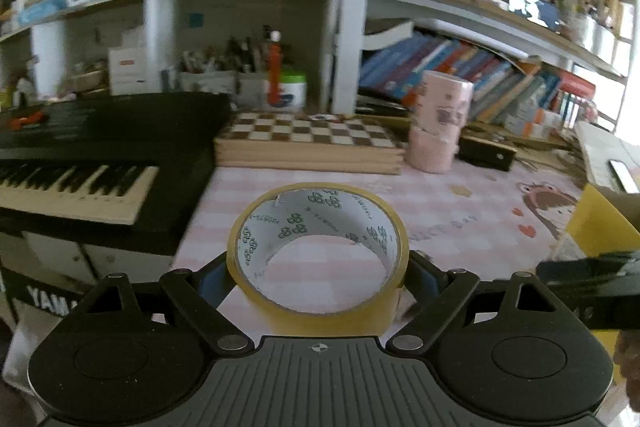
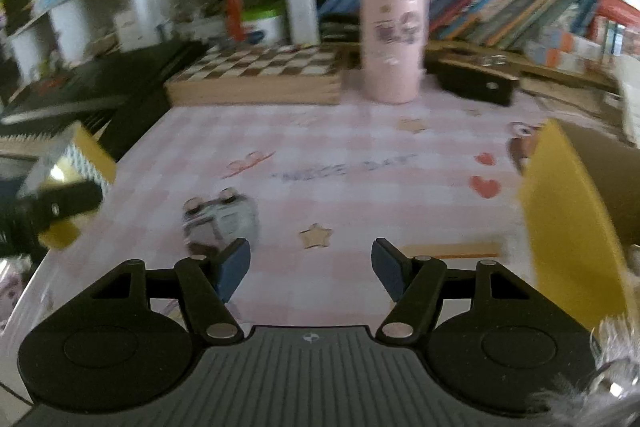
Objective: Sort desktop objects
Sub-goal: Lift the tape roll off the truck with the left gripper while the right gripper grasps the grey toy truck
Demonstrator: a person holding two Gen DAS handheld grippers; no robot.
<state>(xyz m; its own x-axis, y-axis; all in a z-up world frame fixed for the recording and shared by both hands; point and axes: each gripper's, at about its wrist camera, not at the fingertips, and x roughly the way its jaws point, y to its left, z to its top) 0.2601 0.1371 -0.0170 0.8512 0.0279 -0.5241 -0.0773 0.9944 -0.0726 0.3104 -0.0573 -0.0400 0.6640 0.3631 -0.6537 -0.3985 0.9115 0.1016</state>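
Note:
My left gripper [image 1: 318,277] is shut on a roll of yellow tape [image 1: 318,259] and holds it above the pink checked desk mat [image 1: 460,223]. The roll also shows at the left edge of the right wrist view [image 2: 86,163], held by the left gripper. My right gripper [image 2: 312,267] is open and empty, low over the mat. A small blurred grey-and-white object [image 2: 220,221] lies on the mat just ahead of its left finger. A yellow box [image 2: 568,227] stands at the right; it also shows in the left wrist view [image 1: 600,227].
A wooden chessboard box [image 1: 308,141] lies at the back. Stacked pink cups [image 1: 438,123] stand beside it, next to a black case [image 1: 486,153]. A black keyboard [image 1: 76,163] fills the left side. Shelves of books [image 1: 480,75] rise behind.

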